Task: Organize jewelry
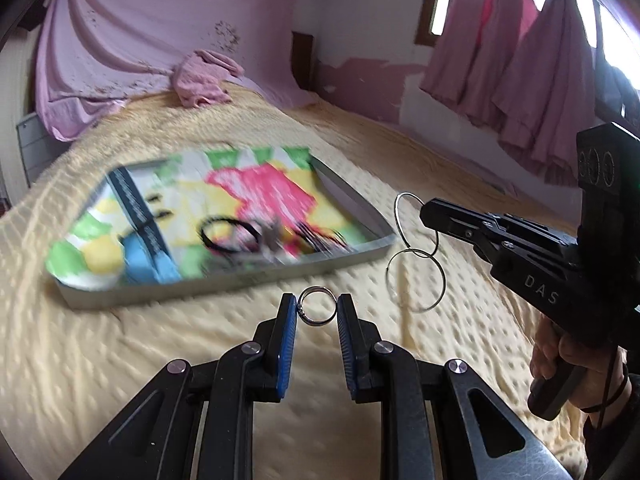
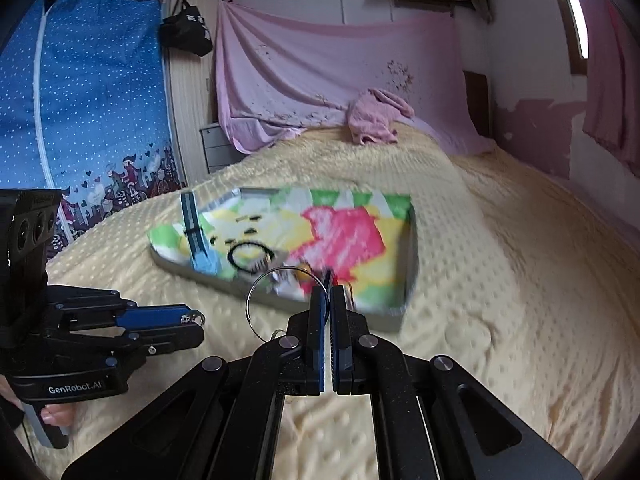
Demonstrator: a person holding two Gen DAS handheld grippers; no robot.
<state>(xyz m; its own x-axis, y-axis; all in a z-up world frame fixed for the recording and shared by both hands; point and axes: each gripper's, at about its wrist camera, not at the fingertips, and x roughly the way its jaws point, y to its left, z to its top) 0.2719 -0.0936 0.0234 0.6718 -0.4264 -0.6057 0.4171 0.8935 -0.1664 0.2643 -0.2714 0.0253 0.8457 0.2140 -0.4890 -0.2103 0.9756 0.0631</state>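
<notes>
- Left gripper [image 1: 318,309] pinches a small ring [image 1: 318,306] at 6 o'clock.
- Right gripper [image 1: 424,210] at 3 o'clock holds two hoops [image 1: 416,280].
- Tray [image 1: 352,256] lies at 9 o'clock.

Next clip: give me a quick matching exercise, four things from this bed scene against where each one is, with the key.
Things:
1. small ring
2. thin hoop bangles
3. black hair tie
4. pink towel

Places:
A. lying in the tray
B. hanging from the right gripper
C. bunched at the far end of the bed
D. between the left gripper's jaws

Pairs: 1-D, 2-B, 3-A, 4-C
</notes>
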